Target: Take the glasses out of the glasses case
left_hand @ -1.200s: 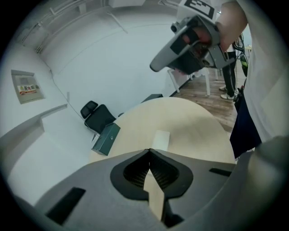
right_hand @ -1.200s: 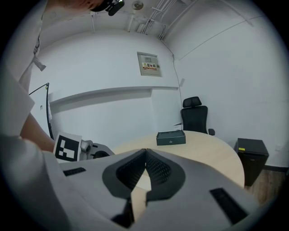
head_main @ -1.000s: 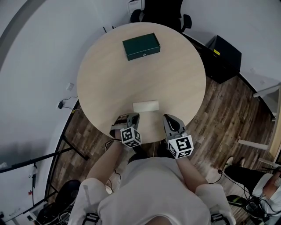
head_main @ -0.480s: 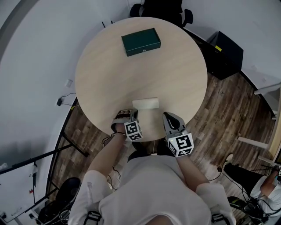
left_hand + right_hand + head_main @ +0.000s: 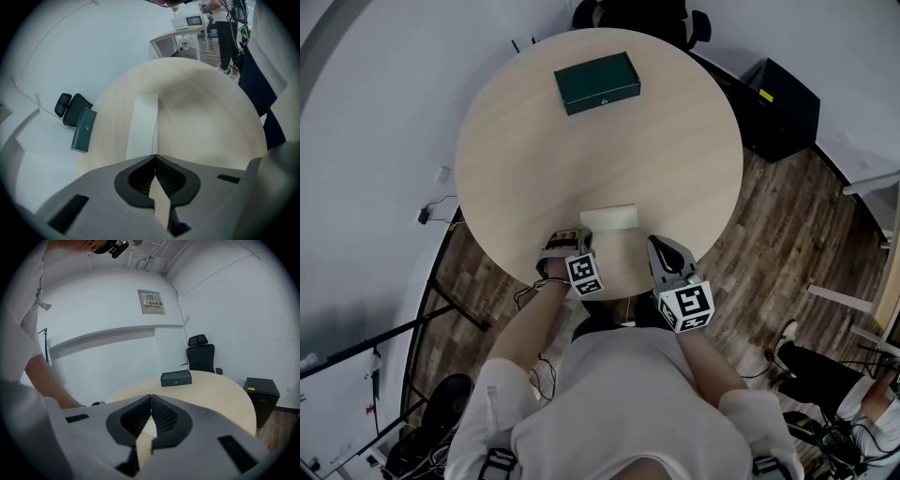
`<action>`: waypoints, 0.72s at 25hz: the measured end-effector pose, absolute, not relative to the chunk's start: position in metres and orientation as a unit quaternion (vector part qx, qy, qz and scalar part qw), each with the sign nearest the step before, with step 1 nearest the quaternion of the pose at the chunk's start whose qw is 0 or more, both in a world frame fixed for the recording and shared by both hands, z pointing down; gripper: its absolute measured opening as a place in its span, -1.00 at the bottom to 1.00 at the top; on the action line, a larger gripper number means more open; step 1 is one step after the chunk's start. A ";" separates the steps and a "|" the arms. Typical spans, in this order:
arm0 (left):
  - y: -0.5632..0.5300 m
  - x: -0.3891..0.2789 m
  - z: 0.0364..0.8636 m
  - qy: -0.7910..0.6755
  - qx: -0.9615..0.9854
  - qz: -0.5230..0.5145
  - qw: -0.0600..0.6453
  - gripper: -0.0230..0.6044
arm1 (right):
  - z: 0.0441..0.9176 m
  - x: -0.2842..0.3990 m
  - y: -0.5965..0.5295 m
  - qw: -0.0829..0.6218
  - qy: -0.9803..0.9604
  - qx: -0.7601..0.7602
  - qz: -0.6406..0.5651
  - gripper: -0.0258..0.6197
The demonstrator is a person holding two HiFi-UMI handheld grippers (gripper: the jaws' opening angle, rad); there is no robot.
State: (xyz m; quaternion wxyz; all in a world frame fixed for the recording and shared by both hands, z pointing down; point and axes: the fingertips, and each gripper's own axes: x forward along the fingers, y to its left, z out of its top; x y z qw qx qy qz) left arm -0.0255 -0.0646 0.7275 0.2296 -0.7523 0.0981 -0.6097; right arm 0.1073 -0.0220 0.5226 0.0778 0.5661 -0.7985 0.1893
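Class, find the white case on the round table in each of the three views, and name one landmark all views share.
Head view: white case lies by the table's near edge, lower centre.
Left gripper view: the case is at centre, stretching away lengthwise.
Right gripper view: not in it.
Shared landmark: the dark green box at the table's far side.

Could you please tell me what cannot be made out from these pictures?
- Glasses: in no view; the shut white case would hide them.
- Green box: also shut; its front emblem is too small everywhere.
- Wall sign, right gripper view: print too small.
- White case's near end, left gripper view: behind the left tool.
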 end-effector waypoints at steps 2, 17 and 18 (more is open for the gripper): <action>-0.064 -0.026 0.729 0.097 -0.750 -0.612 0.231 -0.90 | 0.523 0.107 -0.022 0.077 -0.798 0.566 0.192 -0.88; -0.065 -0.025 0.734 0.095 -0.746 -0.616 0.235 -0.90 | 0.533 0.100 -0.026 0.089 -0.801 0.557 0.198 -0.88; -0.065 -0.025 0.734 0.096 -0.746 -0.617 0.234 -0.90 | 0.533 0.099 -0.026 0.091 -0.802 0.556 0.198 -0.88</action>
